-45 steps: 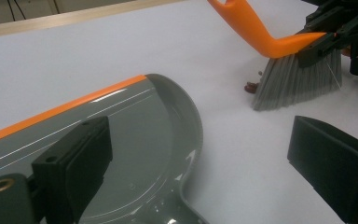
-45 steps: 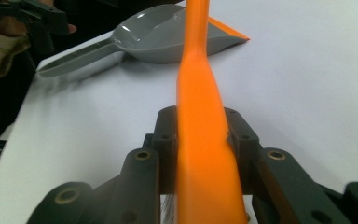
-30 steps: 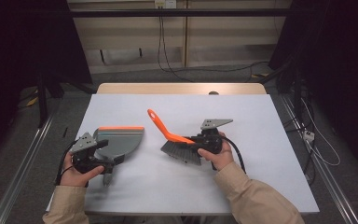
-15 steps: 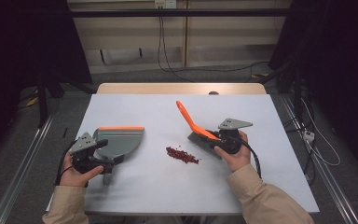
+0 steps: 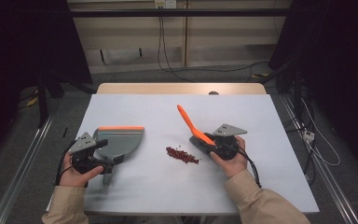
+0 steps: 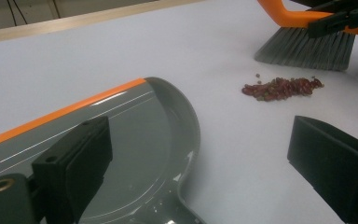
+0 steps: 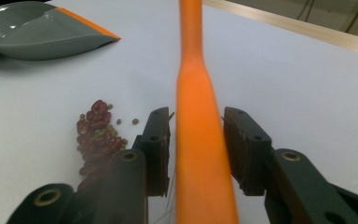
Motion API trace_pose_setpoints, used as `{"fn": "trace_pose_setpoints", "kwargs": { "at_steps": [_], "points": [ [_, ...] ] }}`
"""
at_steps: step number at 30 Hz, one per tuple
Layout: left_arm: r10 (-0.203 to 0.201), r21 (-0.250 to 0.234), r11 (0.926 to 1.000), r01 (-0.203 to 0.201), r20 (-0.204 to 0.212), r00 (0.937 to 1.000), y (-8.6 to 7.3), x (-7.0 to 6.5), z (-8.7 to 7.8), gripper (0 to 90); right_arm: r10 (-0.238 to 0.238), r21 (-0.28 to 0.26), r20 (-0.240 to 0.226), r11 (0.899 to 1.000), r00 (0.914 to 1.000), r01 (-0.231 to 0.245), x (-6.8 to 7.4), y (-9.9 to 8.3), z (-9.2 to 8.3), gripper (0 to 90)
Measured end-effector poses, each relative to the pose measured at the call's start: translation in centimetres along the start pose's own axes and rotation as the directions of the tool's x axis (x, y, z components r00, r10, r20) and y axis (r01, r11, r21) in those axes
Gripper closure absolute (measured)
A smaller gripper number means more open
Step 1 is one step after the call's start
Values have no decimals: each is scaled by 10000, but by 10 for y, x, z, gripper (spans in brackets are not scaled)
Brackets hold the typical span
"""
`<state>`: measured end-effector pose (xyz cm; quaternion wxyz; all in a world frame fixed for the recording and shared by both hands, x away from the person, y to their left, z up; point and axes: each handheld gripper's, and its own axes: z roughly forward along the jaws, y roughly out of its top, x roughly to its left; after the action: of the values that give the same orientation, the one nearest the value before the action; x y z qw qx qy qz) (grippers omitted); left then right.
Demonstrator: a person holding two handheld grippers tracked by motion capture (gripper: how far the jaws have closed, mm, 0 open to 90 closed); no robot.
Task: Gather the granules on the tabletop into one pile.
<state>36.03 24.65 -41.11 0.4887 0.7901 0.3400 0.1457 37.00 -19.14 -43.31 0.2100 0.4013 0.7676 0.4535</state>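
Observation:
A grey dustpan (image 5: 121,140) with an orange lip lies at the table's left. My left gripper (image 5: 108,164) sits at its handle end. In the left gripper view its jaws stand wide apart over the dustpan (image 6: 135,135), pressing on nothing. A small pile of red beans (image 5: 182,155) lies mid-table. Just right of it the grey bristles (image 5: 198,142) of an orange-handled brush (image 5: 189,120) rest on the table. My right gripper (image 7: 198,116) has just been opening. The brush handle (image 7: 198,154) stands between its jaws with a gap on each side.
The white table (image 5: 270,177) has a wooden strip (image 5: 182,88) along its far edge. Cables run across the floor beyond it and at the right. A few green beans are mixed into the red pile (image 7: 95,133).
The right hand and brush slid right off the middle of the table, uncovering the bean pile. The brush handle now stands steeper. The left hand and dustpan kept still.

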Motion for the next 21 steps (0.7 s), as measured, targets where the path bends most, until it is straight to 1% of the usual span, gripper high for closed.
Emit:
{"fn": "trace_pose_setpoints", "kwargs": {
  "at_steps": [2, 3, 6, 8, 10, 13, 16, 17, 18, 20, 21],
  "points": [
    [-25, -14, 10000, 25, 22, 10000, 0, -1, 0, 65, -10, 22, 149, 10000, 9999, 9, 1, 2, -3, 631],
    [16, 25, 10000, -16, 13, 10000, 1, -1, 0, 64, 20, 135, 295, 9999, 9996, -24, 2, 3, -4, 633],
    [46, 7, 10000, -46, 53, 10000, 1, -1, 0, 65, 160, 162, 591, 9997, 9981, -170, 5, 4, -9, 662],
    [55, 13, 10000, -55, 90, 9999, 1, -2, 1, 64, 364, 262, 654, 9989, 9972, -381, 7, 4, -12, 689],
    [37, -51, 10000, -36, 160, 9999, 2, -3, 1, 64, 483, 394, 871, 9979, 9950, -518, 10, 2, -13, 706],
    [41, -86, 10000, -39, 191, 9998, 3, -3, 1, 64, 442, 513, 1432, 9973, 9887, -521, 16, 1, -15, 712],
    [44, -184, 9998, -40, 224, 9997, 4, -3, -1, 65, 767, 658, 1738, 9938, 9818, -892, 21, 2, -16, 714],
    [58, -216, 9998, -53, 261, 9996, 5, -3, -1, 64, 1010, 603, 1934, 9916, 9759, -1146, 23, 2, -17, 715],
    [81, -231, 9997, -75, 255, 9996, 5, -3, -1, 65, 1083, 498, 2091, 9914, 9719, -1212, 25, 1, -17, 716],
    [77, -284, 9996, -69, 268, 9996, 6, -4, -2, 66, 1312, 245, 2183, 9899, 9670, -1398, 32, -1, -15, 716],
    [110, -280, 9996, -103, 265, 9996, 6, -4, -2, 66, 1313, 150, 2285, 9903, 9646, -1383, 37, -2, -14, 716]
  ]
}}
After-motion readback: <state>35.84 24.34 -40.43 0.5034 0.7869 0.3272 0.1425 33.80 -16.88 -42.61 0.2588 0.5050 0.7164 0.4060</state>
